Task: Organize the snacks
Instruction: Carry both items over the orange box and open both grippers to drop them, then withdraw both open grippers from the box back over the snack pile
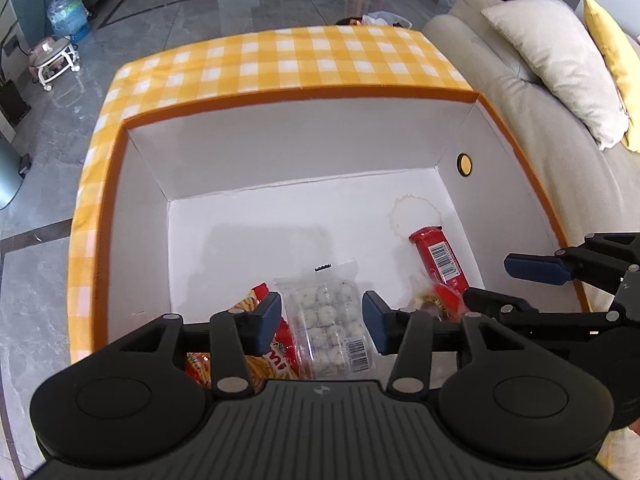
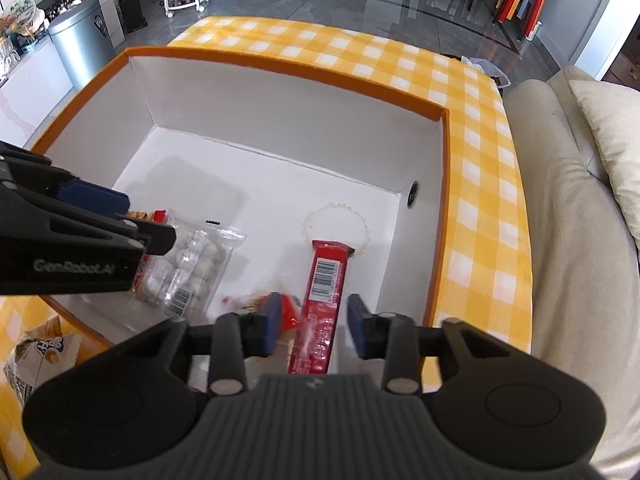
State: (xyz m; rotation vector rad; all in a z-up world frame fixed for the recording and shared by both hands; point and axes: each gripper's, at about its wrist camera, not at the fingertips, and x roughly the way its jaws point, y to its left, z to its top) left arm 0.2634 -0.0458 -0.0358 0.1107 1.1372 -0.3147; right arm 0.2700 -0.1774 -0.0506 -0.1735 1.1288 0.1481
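An orange-rimmed white box (image 1: 304, 148) (image 2: 280, 92) sits on a yellow checked tablecloth. Inside lie a clear pack of white balls (image 1: 332, 320) (image 2: 192, 268), a red fries-print bag (image 1: 272, 352), a long red wrapped bar (image 1: 440, 260) (image 2: 324, 292) and a small crumpled red wrapper (image 1: 428, 300) (image 2: 288, 316). My left gripper (image 1: 322, 320) is open above the clear pack, not touching it. My right gripper (image 2: 314, 324) is open over the red bar's near end. Each gripper shows at the edge of the other's view.
A beige sofa (image 1: 532, 92) (image 2: 580, 220) with cushions stands right of the table. A snack bag (image 2: 36, 356) lies on the cloth outside the box at the lower left. A round stain (image 2: 336, 228) marks the box floor. A metal bin (image 2: 80, 48) stands on the floor.
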